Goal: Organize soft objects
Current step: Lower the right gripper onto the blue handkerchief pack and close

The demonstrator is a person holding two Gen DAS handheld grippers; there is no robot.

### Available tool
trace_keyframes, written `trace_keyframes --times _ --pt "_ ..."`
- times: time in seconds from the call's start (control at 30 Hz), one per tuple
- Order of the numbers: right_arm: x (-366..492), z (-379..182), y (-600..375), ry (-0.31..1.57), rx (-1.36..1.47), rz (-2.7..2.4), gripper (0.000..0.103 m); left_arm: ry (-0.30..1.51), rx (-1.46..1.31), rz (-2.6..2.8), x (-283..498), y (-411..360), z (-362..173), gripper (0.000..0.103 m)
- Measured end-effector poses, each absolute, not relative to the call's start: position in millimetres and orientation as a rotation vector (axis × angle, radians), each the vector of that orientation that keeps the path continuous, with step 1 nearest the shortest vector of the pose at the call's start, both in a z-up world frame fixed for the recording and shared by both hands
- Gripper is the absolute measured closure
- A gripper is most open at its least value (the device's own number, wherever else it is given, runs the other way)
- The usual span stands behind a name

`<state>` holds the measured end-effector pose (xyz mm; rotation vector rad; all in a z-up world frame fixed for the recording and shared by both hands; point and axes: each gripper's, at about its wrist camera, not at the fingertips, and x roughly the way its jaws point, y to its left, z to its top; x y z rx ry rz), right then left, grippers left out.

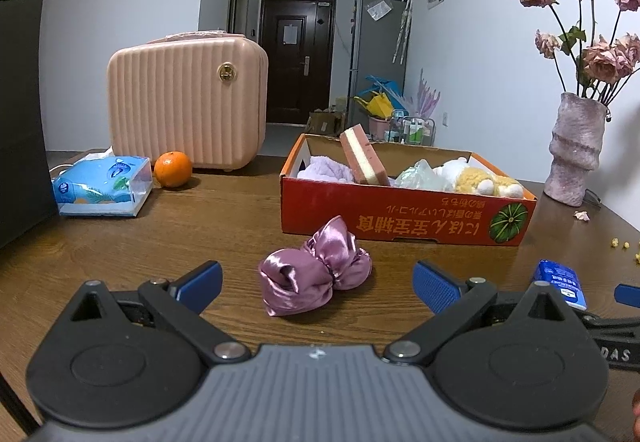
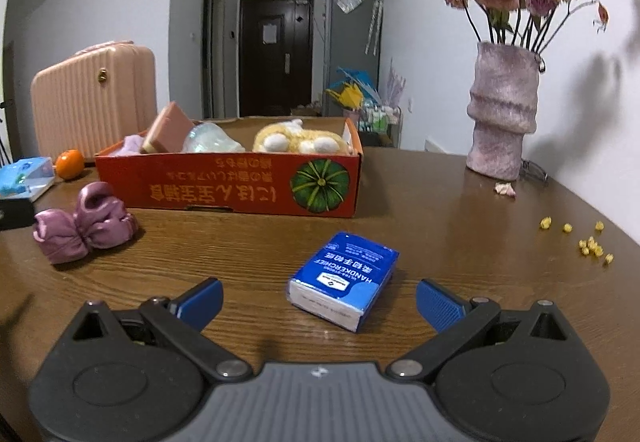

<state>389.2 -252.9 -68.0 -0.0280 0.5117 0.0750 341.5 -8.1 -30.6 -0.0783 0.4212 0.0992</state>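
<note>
Both grippers spread wide and holding nothing: left gripper lined up on the satin scrunchie, right gripper on the blue tissue pack, each item framed for a straight pinch. Set behind on the wooden table, red cardboard box, already filled with a plush toy, sponge and cloth, likely the collecting spot. Still loose in front of it, well apart: scrunchie, then pack.
</note>
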Motion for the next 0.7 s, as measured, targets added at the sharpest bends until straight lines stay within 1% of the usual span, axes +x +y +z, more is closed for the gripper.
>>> trace_keyframes --times 0.13,0.2,0.27,0.4,0.53,0.63,0.67,0.7 --pt "407 -72 -255 0.548 -0.006 0.066 0.003 0.425 -0.082 0.102 343 -7 -31 0.000" --pt "415 -74 -256 0.568 0.003 0.065 0.008 0.427 -0.082 0.102 343 -8 -31 0.000" --pt "422 -75 -256 0.586 0.011 0.066 0.009 0.430 -0.081 0.103 344 -8 -32 0.000" --pt "438 -79 -257 0.620 0.023 0.064 0.020 0.435 -0.082 0.103 344 -7 -32 0.000" --pt "450 -82 -257 0.647 0.035 0.056 0.026 0.439 -0.086 0.102 345 -6 -32 0.000" --pt "457 -83 -257 0.661 0.038 0.053 0.038 0.442 -0.088 0.103 345 -6 -33 0.000" --pt "459 -84 -257 0.664 0.037 0.052 0.043 0.443 -0.088 0.103 345 -6 -33 0.000" --pt "460 -84 -256 0.660 0.033 0.050 0.046 0.444 -0.088 0.103 345 -6 -33 0.000"
